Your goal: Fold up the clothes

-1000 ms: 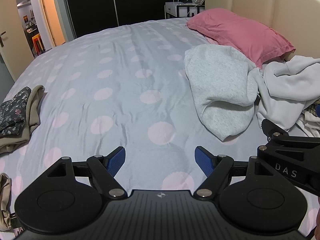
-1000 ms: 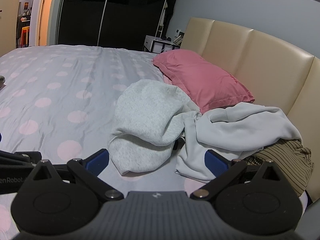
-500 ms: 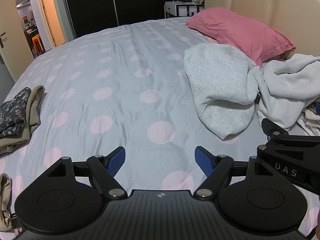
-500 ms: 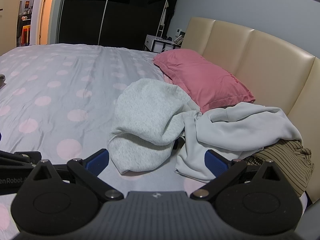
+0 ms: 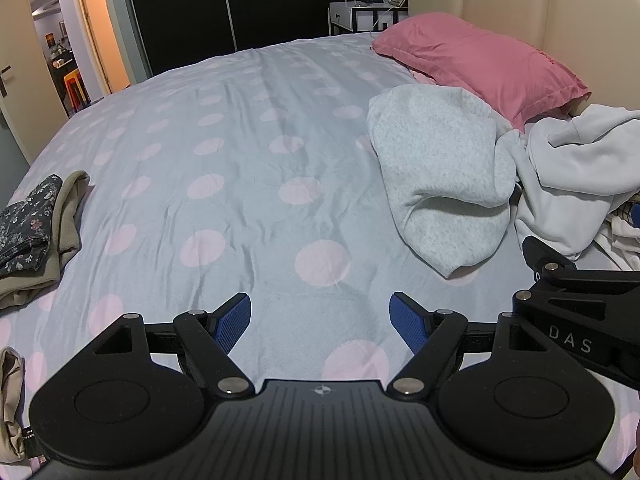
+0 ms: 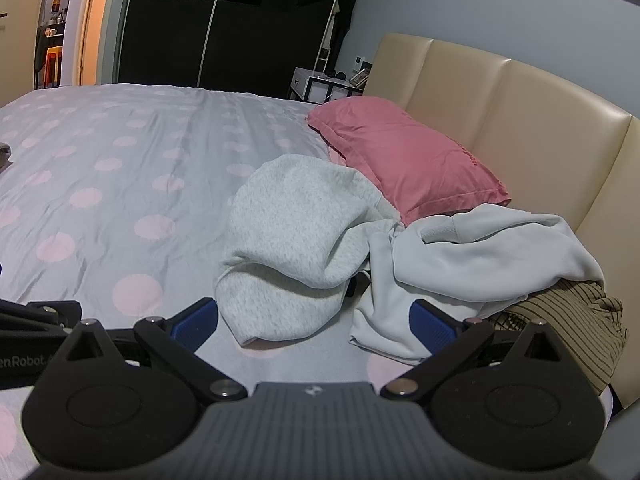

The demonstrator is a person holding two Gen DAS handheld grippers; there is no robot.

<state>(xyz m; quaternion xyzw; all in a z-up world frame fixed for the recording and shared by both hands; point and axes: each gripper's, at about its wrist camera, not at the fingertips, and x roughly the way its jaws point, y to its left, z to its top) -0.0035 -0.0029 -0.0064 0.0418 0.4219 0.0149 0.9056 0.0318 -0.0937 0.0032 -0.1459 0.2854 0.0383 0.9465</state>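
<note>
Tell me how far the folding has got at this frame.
Done: a floral garment lies folded on an olive one at the bed's left edge. In hand: nothing; left gripper and right gripper are open and empty. Left: the heather-grey sweatshirt, pale hoodie and striped garment lie crumpled by the pink pillow.

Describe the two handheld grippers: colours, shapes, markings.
Both match: matte black, ribbed centre body with a small compass-like logo, round disc housings either side, silver pivot screws, angled linkage arms. Left gripper and right gripper have blue ribbed finger pads. Side lettering reads "DAS" on the right one, "enRobot" (cut off) on the left. No cables or sleeves visible.
</note>
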